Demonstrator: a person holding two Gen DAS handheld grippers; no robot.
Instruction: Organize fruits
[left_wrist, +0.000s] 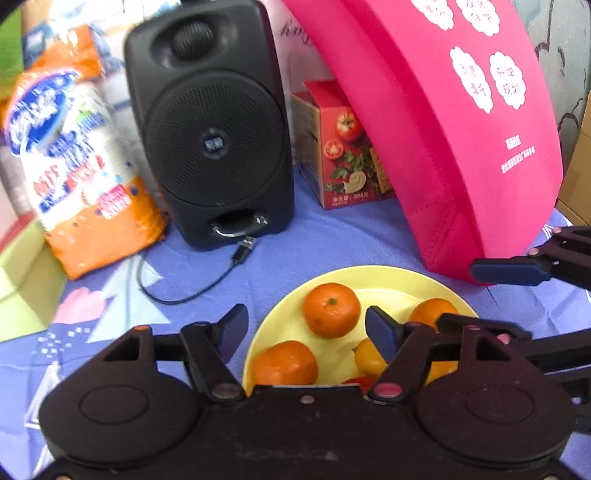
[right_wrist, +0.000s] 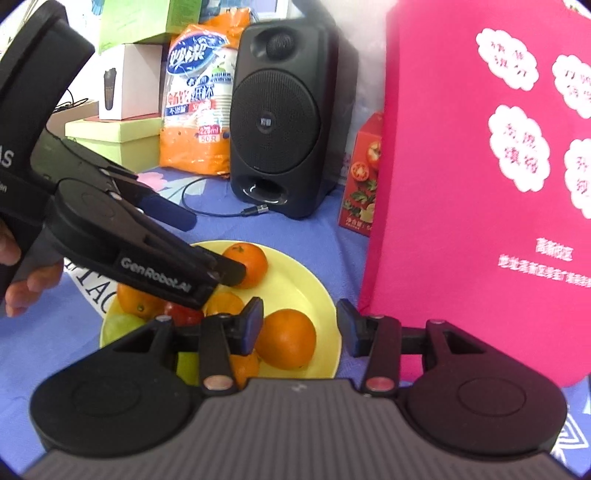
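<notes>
A yellow plate (left_wrist: 376, 277) on the purple cloth holds several oranges (left_wrist: 331, 309), a red fruit (left_wrist: 360, 382) and, in the right wrist view, a green fruit (right_wrist: 123, 326). My left gripper (left_wrist: 306, 332) is open and empty, hovering over the plate's near left rim. My right gripper (right_wrist: 300, 325) is open and empty over the plate's (right_wrist: 295, 273) right side, beside an orange (right_wrist: 286, 343). The left gripper also shows in the right wrist view (right_wrist: 218, 247), above the plate. One blue pad of the right gripper (left_wrist: 509, 271) shows in the left wrist view.
A black speaker (left_wrist: 210, 122) with a cable (left_wrist: 184, 295) stands behind the plate. A pink bag (left_wrist: 443, 122) leans at the right, close to the plate. A red tomato box (left_wrist: 340, 147) and an orange pack of paper cups (left_wrist: 74, 155) stand at the back.
</notes>
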